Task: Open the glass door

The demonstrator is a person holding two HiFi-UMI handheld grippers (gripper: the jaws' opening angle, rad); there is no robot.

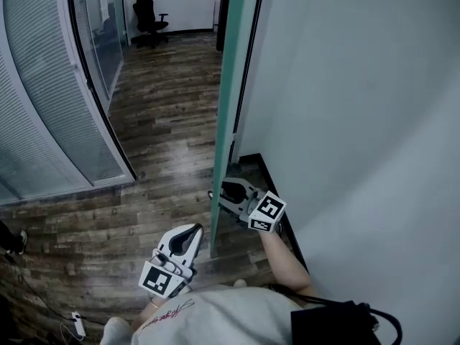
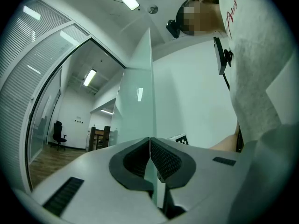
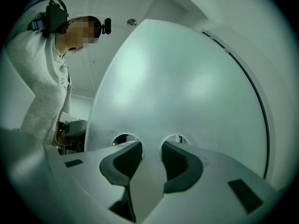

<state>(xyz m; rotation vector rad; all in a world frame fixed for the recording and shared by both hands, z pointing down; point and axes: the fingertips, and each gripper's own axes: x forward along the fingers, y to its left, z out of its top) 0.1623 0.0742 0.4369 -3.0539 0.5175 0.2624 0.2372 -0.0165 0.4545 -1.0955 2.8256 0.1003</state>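
The frosted glass door stands edge-on in the head view, swung out from the white wall. My right gripper is on the door's wall side, low down, with its jaws against the panel. In the right gripper view the door fills the frame. A pale strip between two round cut-outs runs between the pads, and my right gripper is shut on it. My left gripper hangs left of the door, apart from it. In its own view my left gripper has its tips touching, with the door's edge beyond.
A curved glass partition with blinds bounds the left side. The white wall is close on the right. Wooden floor leads back to an office chair. A cable with a plug lies on the floor near my feet.
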